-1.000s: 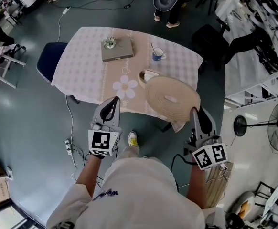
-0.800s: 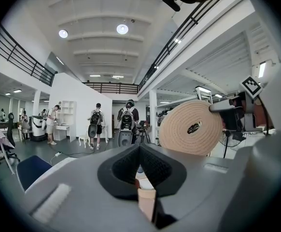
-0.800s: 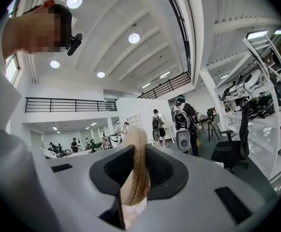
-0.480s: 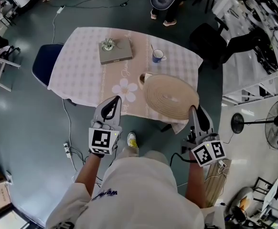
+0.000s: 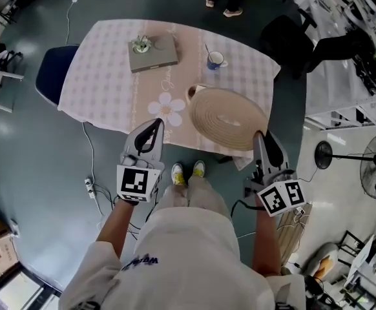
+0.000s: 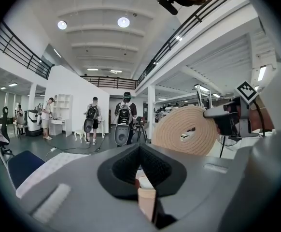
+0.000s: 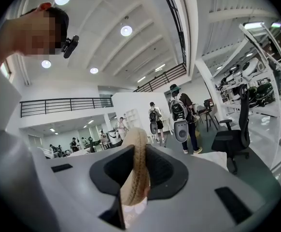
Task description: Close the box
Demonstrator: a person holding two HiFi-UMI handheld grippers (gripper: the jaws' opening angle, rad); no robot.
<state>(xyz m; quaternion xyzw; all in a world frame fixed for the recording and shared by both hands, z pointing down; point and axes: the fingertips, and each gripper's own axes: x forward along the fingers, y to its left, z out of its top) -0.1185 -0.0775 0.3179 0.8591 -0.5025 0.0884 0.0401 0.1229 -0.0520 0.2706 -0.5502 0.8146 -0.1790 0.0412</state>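
Pinching woven lid [image 5: 227,118] rim with right gripper [image 5: 260,139] above table's [image 5: 104,76] front right edge; left gripper [image 5: 153,126] pressed together, empty. Remaining, likely: seating lid on open box [image 5: 195,98].

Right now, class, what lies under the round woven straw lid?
An edge of a small beige box shows beyond the round woven lid; the rest is covered.

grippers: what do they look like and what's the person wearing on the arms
Both the left gripper and right gripper are grey, tapered shells with black jaw pads. Each carries a white cube printed with black square markers. The person wears a white short-sleeved shirt.
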